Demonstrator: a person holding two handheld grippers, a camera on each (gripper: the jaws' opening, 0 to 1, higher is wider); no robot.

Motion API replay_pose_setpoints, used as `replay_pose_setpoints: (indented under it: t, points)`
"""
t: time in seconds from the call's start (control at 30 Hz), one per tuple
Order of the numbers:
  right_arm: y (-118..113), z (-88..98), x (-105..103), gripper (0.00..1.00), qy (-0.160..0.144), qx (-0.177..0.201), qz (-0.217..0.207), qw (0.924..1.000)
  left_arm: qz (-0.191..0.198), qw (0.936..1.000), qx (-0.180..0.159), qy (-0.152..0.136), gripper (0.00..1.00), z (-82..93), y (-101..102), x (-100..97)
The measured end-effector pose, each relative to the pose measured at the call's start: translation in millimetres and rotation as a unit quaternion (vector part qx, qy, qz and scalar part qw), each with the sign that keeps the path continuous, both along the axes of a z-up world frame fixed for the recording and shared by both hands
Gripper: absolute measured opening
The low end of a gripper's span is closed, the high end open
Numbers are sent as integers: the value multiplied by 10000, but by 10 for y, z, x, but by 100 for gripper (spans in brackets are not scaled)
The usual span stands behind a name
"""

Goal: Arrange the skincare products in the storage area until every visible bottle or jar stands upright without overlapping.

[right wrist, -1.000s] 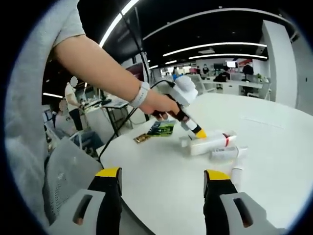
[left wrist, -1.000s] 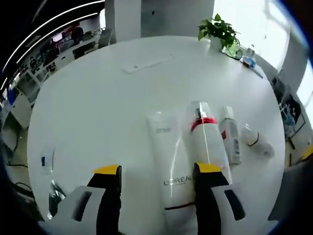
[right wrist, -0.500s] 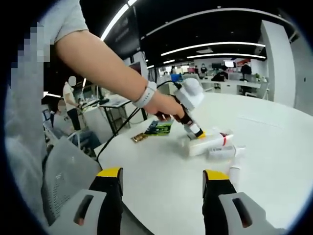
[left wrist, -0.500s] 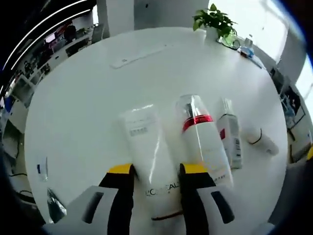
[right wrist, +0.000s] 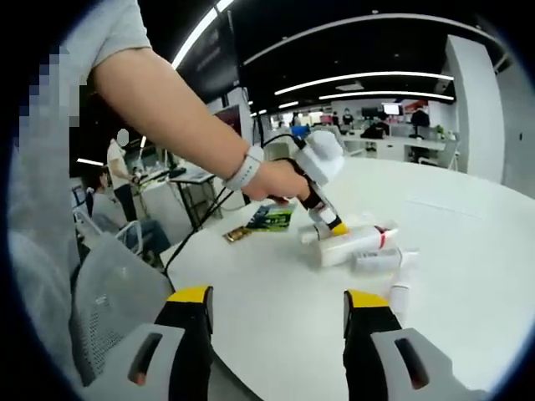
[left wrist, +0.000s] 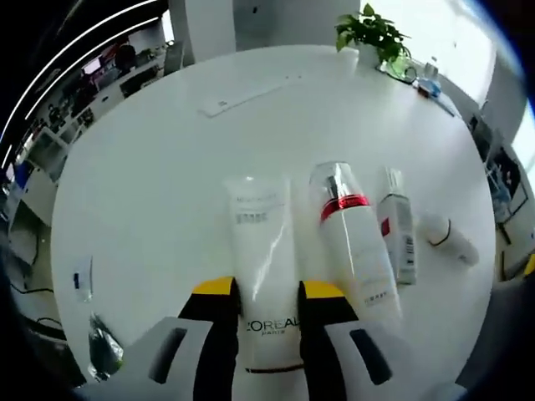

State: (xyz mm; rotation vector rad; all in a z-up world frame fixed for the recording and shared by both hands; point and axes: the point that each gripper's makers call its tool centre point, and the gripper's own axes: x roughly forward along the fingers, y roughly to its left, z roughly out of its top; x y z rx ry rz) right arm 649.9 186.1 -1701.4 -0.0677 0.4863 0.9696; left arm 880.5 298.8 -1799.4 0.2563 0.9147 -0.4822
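A white L'Oreal tube (left wrist: pixel 259 238) lies flat on the white round table (left wrist: pixel 150 167), and my left gripper (left wrist: pixel 269 289) is shut on its lower end. Beside it to the right lie a white bottle with a red band and clear cap (left wrist: pixel 351 242), a slim white bottle with a red label (left wrist: pixel 397 234) and a small white bottle (left wrist: pixel 447 240). In the right gripper view a person's hand holds the left gripper (right wrist: pixel 322 219) over the tube (right wrist: pixel 310 235), with the lying bottles (right wrist: pixel 359 246) next to it. My right gripper (right wrist: pixel 277 296) is open, well short of them, with nothing between its fingers.
A potted plant (left wrist: pixel 372 33) and small items stand at the table's far edge, with a flat white strip (left wrist: pixel 251 93) nearby. Small packets (right wrist: pixel 272 219) lie near the table's edge behind the products. A grey chair (right wrist: pixel 109 309) stands beside the table.
The left gripper has slid left off the red-band bottle, come over the tube and shut on its lower end. The right gripper has stayed open and nearly still.
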Motion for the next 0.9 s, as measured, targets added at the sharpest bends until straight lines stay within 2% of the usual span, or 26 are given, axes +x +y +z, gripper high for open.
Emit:
replay_pose_setpoints:
  t: [0.1, 0.2, 0.23, 0.4, 0.47, 0.73, 0.8, 0.83, 0.87, 0.9]
  points:
    - [-1, 8, 6, 60, 9, 30, -8, 10000, 366, 9985, -405, -94, 23, 146, 20, 27]
    - [4, 15, 3, 60, 0, 44, 11, 10000, 463, 9974, -487, -276, 23, 316, 79, -1]
    - [10, 23, 0, 60, 2, 71, 23, 10000, 543, 9961, -616, -323, 23, 375, 86, -20]
    - [12, 27, -5, 60, 24, 94, 33, 9999, 786, 9910, -896, -606, 24, 635, 135, -197]
    - [12, 31, -5, 60, 43, 118, 29, 9999, 957, 9874, -1045, -711, 24, 737, 151, -293]
    - [32, 25, -37, 59, 79, 127, 117, 9998, 1252, 9778, -1338, -1012, 24, 1026, 194, -732]
    - [28, 19, -39, 59, 129, 142, 119, 9997, 1321, 9720, -1597, -1111, 24, 1115, 165, -851]
    - [27, 21, -39, 59, 153, 169, 116, 9997, 1339, 9660, -1869, -1184, 24, 1182, 124, -935]
    - [27, 22, -39, 58, 159, 176, 119, 9996, 1352, 9644, -1928, -1206, 24, 1204, 116, -993]
    - [32, 21, -47, 58, 189, 194, 135, 9995, 1319, 9661, -1866, -1204, 24, 1216, 121, -1095]
